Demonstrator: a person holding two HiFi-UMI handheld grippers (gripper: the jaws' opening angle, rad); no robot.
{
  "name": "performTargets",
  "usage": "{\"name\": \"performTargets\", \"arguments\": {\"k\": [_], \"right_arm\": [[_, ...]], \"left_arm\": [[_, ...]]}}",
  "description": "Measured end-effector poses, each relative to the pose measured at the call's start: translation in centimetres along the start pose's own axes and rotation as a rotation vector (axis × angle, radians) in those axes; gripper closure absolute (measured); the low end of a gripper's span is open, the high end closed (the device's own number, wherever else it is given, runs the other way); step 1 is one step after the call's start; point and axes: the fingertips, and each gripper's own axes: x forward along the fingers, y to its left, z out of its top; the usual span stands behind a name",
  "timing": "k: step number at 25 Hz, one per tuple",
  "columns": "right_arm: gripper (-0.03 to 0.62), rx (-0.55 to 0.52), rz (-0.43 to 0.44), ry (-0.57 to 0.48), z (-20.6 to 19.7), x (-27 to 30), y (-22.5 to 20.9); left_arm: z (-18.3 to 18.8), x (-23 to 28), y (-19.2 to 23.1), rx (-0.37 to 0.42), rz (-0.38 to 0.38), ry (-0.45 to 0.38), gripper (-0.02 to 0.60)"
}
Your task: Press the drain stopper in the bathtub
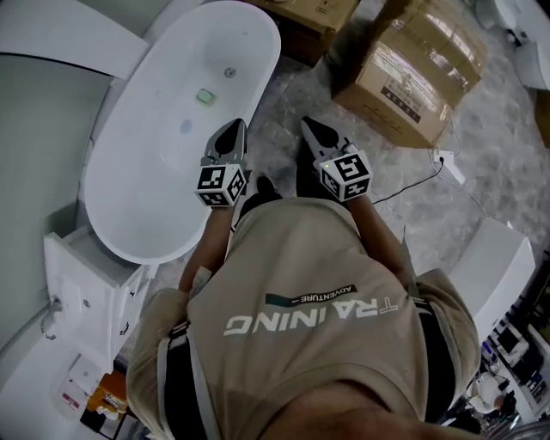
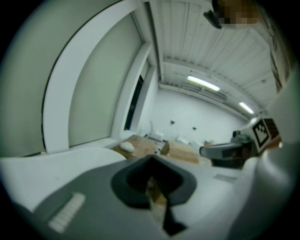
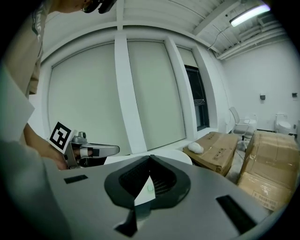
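Observation:
A white oval bathtub (image 1: 129, 198) fills the upper left of the head view. Its round metal drain stopper (image 1: 229, 72) sits in the tub floor near the far end, with a small green object (image 1: 204, 96) just in front of it. My left gripper (image 1: 232, 133) hangs over the tub's right side, shut and holding nothing, well short of the stopper. My right gripper (image 1: 314, 129) is beside it over the floor, also shut and empty. In the left gripper view the left gripper (image 2: 151, 161) sees the right one (image 2: 225, 151). In the right gripper view the right gripper (image 3: 150, 161) has tub white and a green speck behind its slit.
Cardboard boxes (image 1: 412, 77) stand on the grey floor beyond the right gripper, another (image 1: 309, 26) at the tub's far end. A white cabinet (image 1: 94, 284) stands by the tub's near end. A power strip (image 1: 449, 165) with a cable lies at right.

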Motion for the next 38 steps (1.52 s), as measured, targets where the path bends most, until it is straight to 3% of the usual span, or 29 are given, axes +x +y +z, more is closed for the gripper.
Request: {"name": "performTargets", "arguments": {"k": [7, 11, 17, 22, 31, 38], "right_arm": [[0.586, -0.092, 0.137, -0.02, 4.8, 3.9, -7.9], [0.585, -0.064, 0.177, -0.02, 5.7, 5.6, -13.1], [0.585, -0.062, 0.269, -0.004, 6.5, 7.9, -15.8], [0.586, -0.047, 0.276, 0.005, 6.5, 10.1, -17.9], [0.586, -0.087, 0.255, 0.03, 8.4, 12.8, -20.5], [0.585, -0.111, 0.243, 0.074, 10.5, 17.6, -22.8]], "left_arm": [[3.2, 7.9, -0.3, 0.006, 0.103, 0.002, 0.58], [5.4, 12.6, -1.4, 0.022, 0.157, -0.005, 0.58], [7.0, 14.8, -1.9, 0.044, 0.22, 0.006, 0.58], [6.7, 15.6, -0.5, 0.044, 0.255, 0.044, 0.579], [7.1, 17.9, 3.9, -0.009, 0.294, -0.004, 0.58], [9.8, 21.1, 8.0, -0.016, 0.305, -0.039, 0.58]]}}
